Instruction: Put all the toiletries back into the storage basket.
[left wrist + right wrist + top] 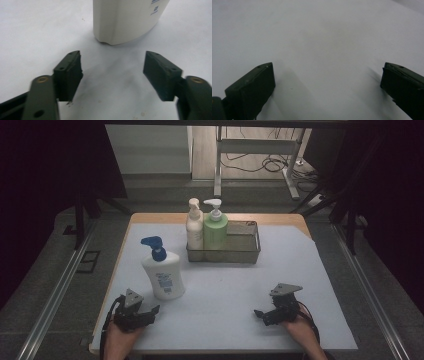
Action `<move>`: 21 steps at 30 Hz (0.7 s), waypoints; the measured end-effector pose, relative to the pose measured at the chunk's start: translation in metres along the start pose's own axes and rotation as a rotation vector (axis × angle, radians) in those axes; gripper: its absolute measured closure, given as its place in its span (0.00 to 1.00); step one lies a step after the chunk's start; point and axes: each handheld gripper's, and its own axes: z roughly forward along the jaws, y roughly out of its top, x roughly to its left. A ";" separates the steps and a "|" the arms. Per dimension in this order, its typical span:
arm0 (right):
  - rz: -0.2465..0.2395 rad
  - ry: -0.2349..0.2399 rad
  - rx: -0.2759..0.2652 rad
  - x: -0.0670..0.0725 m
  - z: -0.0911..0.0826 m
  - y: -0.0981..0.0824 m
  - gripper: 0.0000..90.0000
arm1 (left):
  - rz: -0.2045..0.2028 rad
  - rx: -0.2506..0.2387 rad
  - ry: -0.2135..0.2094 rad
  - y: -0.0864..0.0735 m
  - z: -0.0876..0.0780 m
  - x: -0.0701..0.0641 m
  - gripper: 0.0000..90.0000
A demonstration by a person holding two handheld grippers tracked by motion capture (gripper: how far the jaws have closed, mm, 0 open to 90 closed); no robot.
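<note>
A white lotion bottle with a blue pump (162,277) stands on the pale mat at the front left. Just in front of it, near the table's front edge, my left gripper (151,311) rests open; in the left gripper view its jaws (112,65) stand apart with nothing between them, and the bottle's base (125,20) sits a short way ahead. At the front right, my right gripper (260,314) lies low on the mat. Its jaws (327,75) are wide open over bare mat.
A wire mesh basket (248,251) stands at the back centre of the table. A cream pump bottle (194,227) and a green pump bottle (215,232) stand upright in its left end. The pale mat (225,285) covers most of the wooden tabletop.
</note>
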 end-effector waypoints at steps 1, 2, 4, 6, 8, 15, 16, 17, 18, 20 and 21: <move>0.001 0.000 -0.001 0.000 0.000 0.000 0.00 | -0.005 0.009 -0.009 0.001 0.000 0.002 0.40; 0.001 0.000 -0.001 0.000 0.000 0.000 0.00 | -0.005 0.014 -0.008 0.002 0.000 0.003 0.41; 0.001 0.000 -0.001 0.000 0.000 0.000 0.00 | -0.008 0.017 -0.008 0.004 -0.001 0.006 0.45; 0.001 0.000 -0.001 0.000 0.000 0.000 0.00 | -0.014 0.016 -0.006 0.008 -0.002 0.009 0.47; 0.001 -0.001 -0.002 0.000 0.000 0.000 0.00 | -0.016 0.019 -0.011 0.010 -0.003 0.011 0.50; 0.001 -0.001 -0.002 0.000 0.000 0.000 0.00 | -0.025 0.020 0.006 0.023 -0.006 0.032 0.70; 0.001 0.000 -0.002 0.000 0.000 0.000 0.00 | -0.042 0.013 -0.003 0.027 -0.005 0.040 0.73; 0.001 0.000 -0.002 0.000 0.000 0.000 0.00 | -0.042 0.010 -0.009 0.028 -0.005 0.044 0.76; 0.001 0.000 -0.002 0.000 0.000 0.000 0.00 | -0.042 0.010 -0.009 0.028 -0.005 0.044 0.79; 0.000 -0.001 -0.002 0.000 0.000 0.000 0.00 | -0.039 0.005 -0.015 0.035 -0.001 0.052 0.85; 0.000 -0.001 -0.002 0.000 0.000 0.000 0.00 | -0.039 0.005 -0.015 0.035 -0.001 0.052 0.89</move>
